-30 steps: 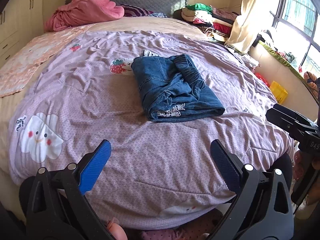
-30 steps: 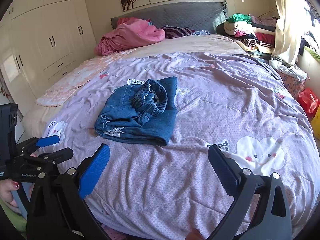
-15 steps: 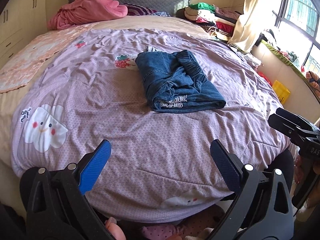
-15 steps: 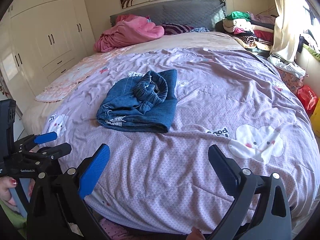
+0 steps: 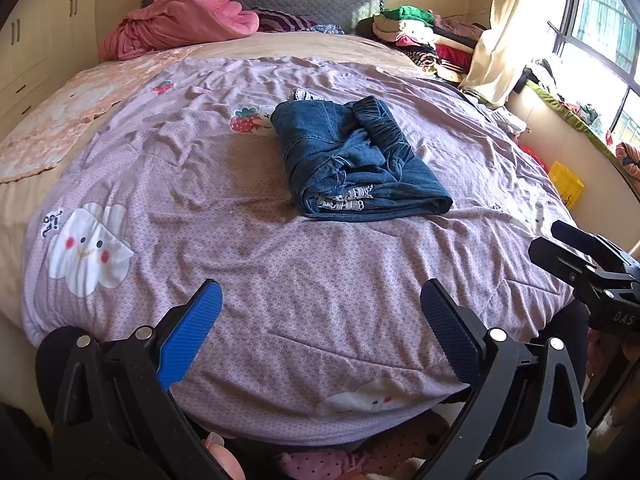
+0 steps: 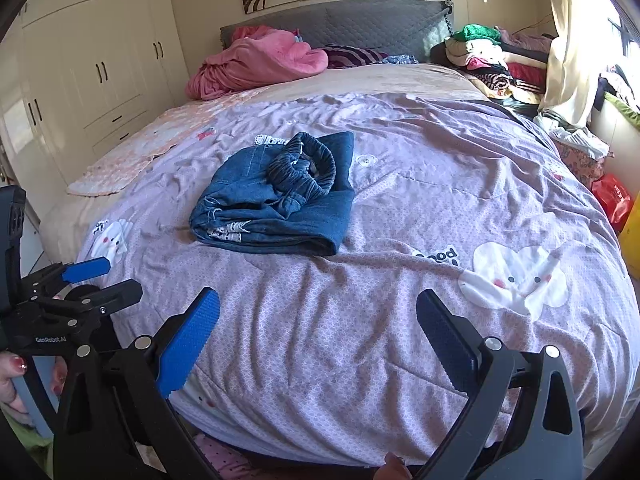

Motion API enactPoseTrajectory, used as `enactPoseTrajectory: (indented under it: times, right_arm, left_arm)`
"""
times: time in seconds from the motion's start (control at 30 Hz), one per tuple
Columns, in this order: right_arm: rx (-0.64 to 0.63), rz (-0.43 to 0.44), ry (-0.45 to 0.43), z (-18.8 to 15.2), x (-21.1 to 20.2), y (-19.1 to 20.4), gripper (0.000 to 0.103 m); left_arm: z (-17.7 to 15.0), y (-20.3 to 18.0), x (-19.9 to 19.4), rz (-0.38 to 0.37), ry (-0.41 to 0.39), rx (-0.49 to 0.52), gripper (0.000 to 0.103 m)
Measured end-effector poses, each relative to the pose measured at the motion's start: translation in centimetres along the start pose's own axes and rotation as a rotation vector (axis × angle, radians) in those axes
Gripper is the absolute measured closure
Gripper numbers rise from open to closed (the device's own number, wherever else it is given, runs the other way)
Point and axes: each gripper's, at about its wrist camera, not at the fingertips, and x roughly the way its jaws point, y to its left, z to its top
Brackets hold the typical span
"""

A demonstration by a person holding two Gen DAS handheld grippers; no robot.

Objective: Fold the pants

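Pants folded, task looking finished

The denim pants are lying in a compact bundle on the bed; left gripper and right gripper are hovering near the edge, fingers wide, holding nothing.

The pants are matt blue denim cloth; the bed wears wrinkled matt lilac cloth; wardrobe doors look smooth, slightly glossy.

I'm looking into a home bedroom: a bed with purple quilt, white wardrobe, stacked clothes beside the headboard
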Motion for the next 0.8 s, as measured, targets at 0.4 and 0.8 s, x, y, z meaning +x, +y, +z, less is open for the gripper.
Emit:
enactPoseTrajectory:
  times: [0.4, 0.8]
  right_arm:
    - [0.007, 0.008, 0.004, -0.06, 0.07, -0.18, 0.005]
    - [0.012, 0.004, -0.003, 0.01, -0.09, -0.20, 0.005]
  left_arm:
    - [0.15, 0.07, -0.02, 0.031, -0.005, -0.003, 0.010]
    - [0.17, 0.16, -0.17, 0.039, -0.009, -0.001, 0.010]
